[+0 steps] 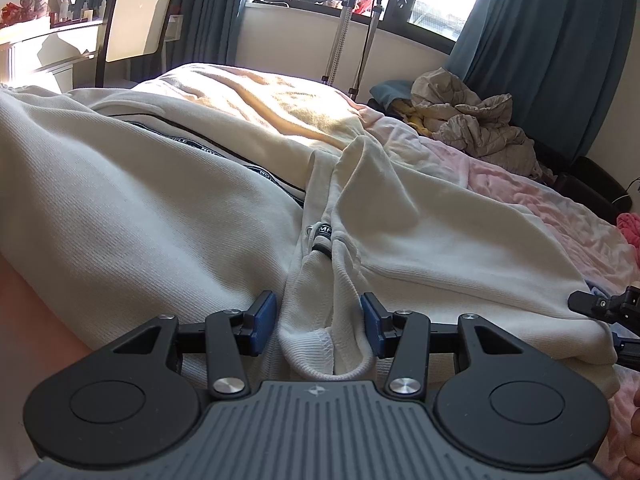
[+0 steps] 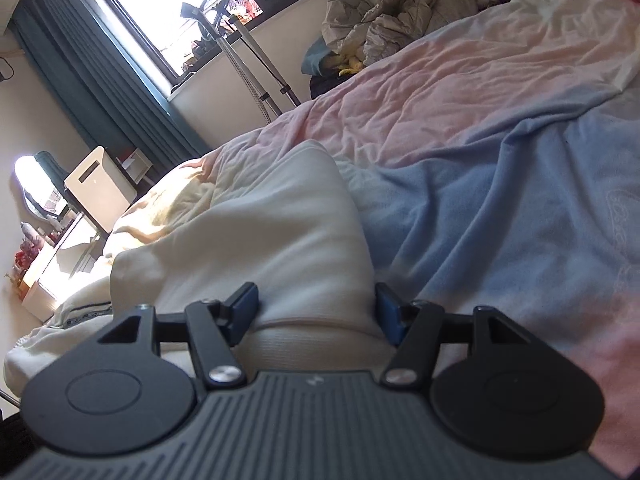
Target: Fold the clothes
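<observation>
Cream sweatpants (image 1: pixel 168 208) lie spread and rumpled across a pink and blue blanket (image 2: pixel 500 184) on a bed; folding looks barely begun, with no neat fold visible. Left gripper (image 1: pixel 318 322), at six o'clock in its view, has blue pads either side of the bunched waistband and drawstring, seemingly pinching it half-open. Right gripper (image 2: pixel 318 312), also at six o'clock in its own view, stands somewhat wider, its pads bracketing a thick cream edge of the same garment, apparently gripping it.
</observation>
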`<state>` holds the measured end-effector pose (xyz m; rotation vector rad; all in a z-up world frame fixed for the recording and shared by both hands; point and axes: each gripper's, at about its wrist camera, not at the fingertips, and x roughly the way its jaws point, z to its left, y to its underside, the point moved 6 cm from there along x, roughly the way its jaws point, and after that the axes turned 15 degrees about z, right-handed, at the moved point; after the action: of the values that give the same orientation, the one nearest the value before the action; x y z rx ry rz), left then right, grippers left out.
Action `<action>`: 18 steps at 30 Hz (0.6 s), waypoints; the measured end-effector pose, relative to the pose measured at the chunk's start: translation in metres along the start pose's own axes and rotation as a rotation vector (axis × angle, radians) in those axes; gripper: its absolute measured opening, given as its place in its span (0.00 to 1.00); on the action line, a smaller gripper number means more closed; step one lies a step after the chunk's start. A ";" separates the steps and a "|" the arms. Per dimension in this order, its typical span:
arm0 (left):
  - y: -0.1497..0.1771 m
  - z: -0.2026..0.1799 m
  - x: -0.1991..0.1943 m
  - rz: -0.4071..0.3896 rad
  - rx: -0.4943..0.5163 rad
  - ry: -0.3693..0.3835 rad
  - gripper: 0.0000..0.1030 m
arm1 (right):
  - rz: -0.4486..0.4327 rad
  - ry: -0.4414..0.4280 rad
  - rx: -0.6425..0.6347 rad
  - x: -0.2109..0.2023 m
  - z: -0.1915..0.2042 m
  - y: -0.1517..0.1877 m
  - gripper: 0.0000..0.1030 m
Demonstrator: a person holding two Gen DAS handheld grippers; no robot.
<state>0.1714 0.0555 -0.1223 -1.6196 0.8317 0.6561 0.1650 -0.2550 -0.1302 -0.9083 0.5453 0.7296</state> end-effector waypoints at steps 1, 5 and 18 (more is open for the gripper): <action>0.000 -0.001 0.000 0.000 0.003 -0.004 0.50 | -0.002 0.016 -0.021 0.000 0.003 0.000 0.62; 0.001 -0.002 0.001 -0.001 0.009 -0.015 0.50 | -0.009 0.082 -0.108 -0.001 0.014 0.000 0.62; 0.000 -0.003 0.003 0.000 0.003 -0.017 0.51 | -0.046 0.164 -0.227 -0.005 0.035 -0.002 0.62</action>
<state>0.1727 0.0524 -0.1240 -1.6096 0.8196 0.6673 0.1679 -0.2280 -0.1082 -1.1957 0.5916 0.6880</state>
